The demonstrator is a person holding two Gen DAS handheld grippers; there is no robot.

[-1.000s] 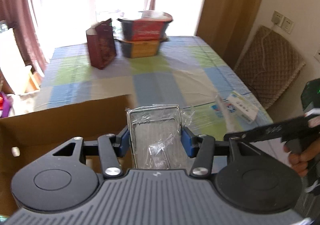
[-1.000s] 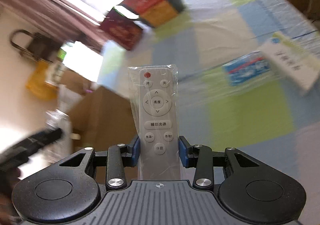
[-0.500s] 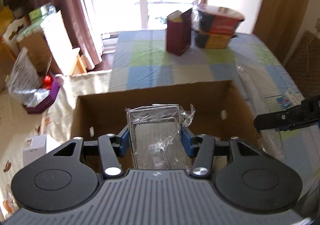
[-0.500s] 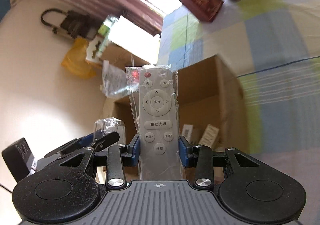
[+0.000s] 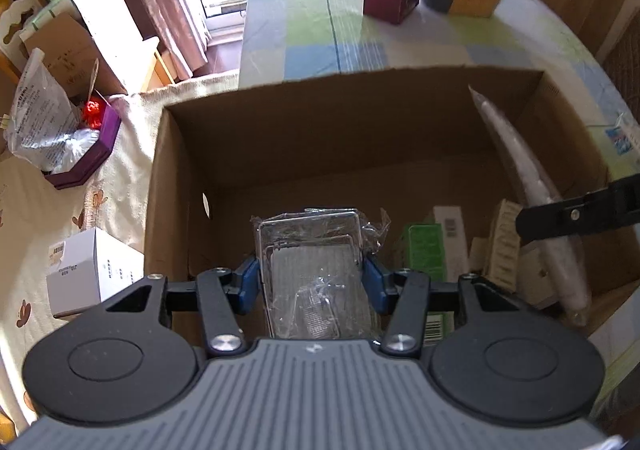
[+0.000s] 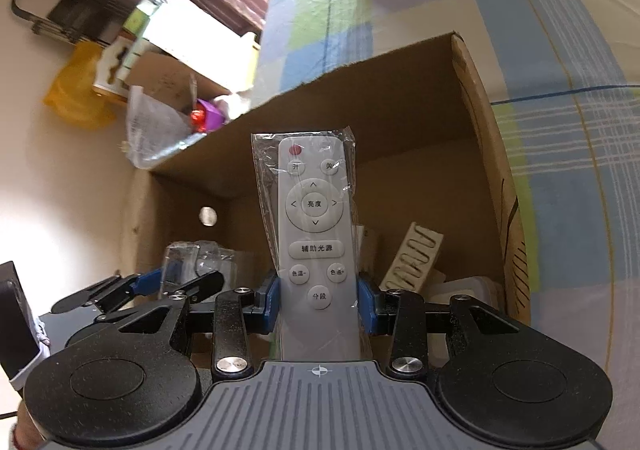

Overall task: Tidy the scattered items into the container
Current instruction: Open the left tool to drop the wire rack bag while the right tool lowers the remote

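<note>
- Cardboard made up the container: an open box point(image 5: 280, 145) beside the desk point(image 5: 400, 37), which had filled both views over the last second, where before the left camera looked mostly along the checked cloth.
- Left hand-held gripper point(image 5: 312, 282) was clamped on a plastic-wrapped clear case point(image 5: 312, 250), now hanging over the box's left part rather than over the desk; neither item was released yet.
- Small cartons point(image 5: 428, 250) already lay on the box floor towards the right, near where a drop would land.
- Right hand-held gripper point(image 6: 319, 298) was closed on a bagged white remote point(image 6: 314, 226), pointing down into the box, whereas a second earlier it faced the desk.
- Both carries looked finished, so I judged that lowering and opening the fingers was what remained.
- A blue-and-white packet point(image 5: 624, 137) was on the desk at the far right, outside the box and probably next.
</note>
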